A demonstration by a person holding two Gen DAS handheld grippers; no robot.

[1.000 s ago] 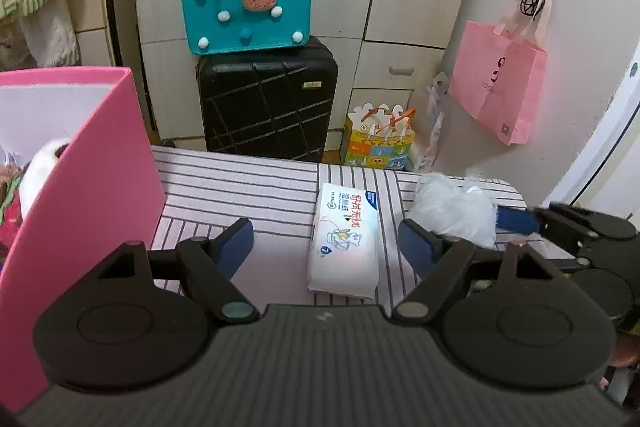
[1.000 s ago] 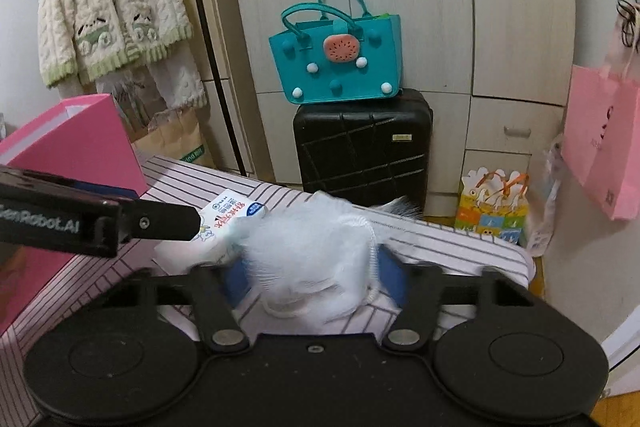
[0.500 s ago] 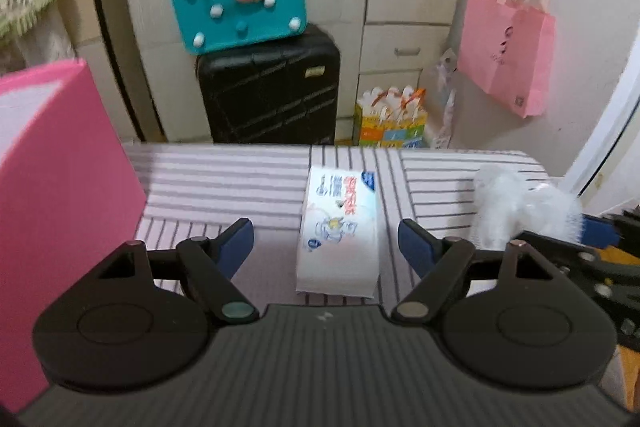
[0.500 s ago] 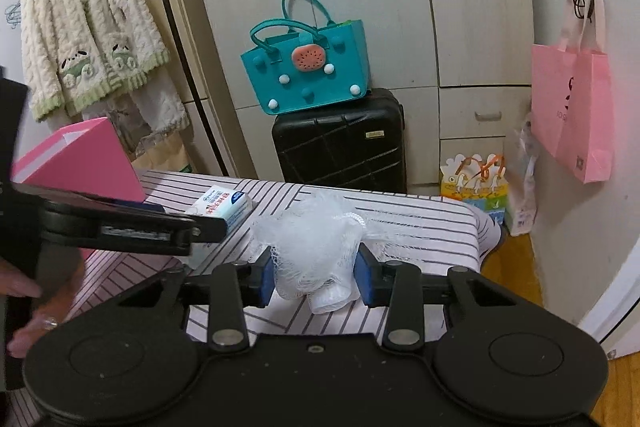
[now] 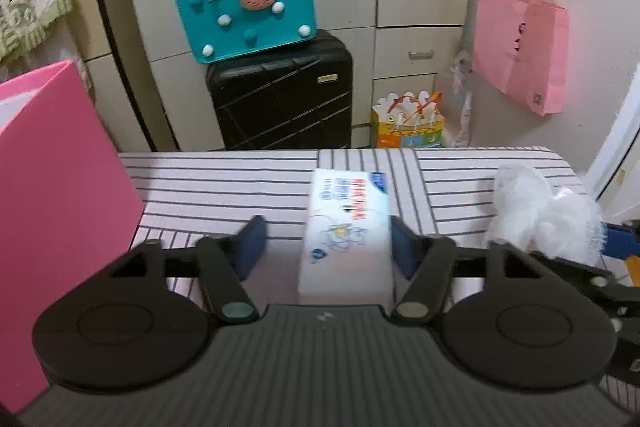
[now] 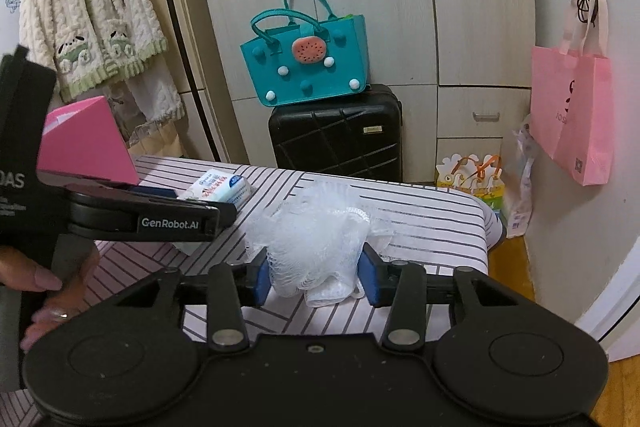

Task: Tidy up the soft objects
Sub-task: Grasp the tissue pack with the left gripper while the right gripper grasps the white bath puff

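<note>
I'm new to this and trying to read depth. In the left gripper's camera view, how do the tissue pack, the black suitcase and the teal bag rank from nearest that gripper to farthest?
1. Tissue pack: between the left gripper's open fingers, on the striped table.
2. Black suitcase: on the floor beyond the table's far edge.
3. Teal bag: atop the suitcase, highest, against the cabinets.

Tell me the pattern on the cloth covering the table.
The table cloth is white with thin dark stripes, clearest in the left wrist view.
</note>
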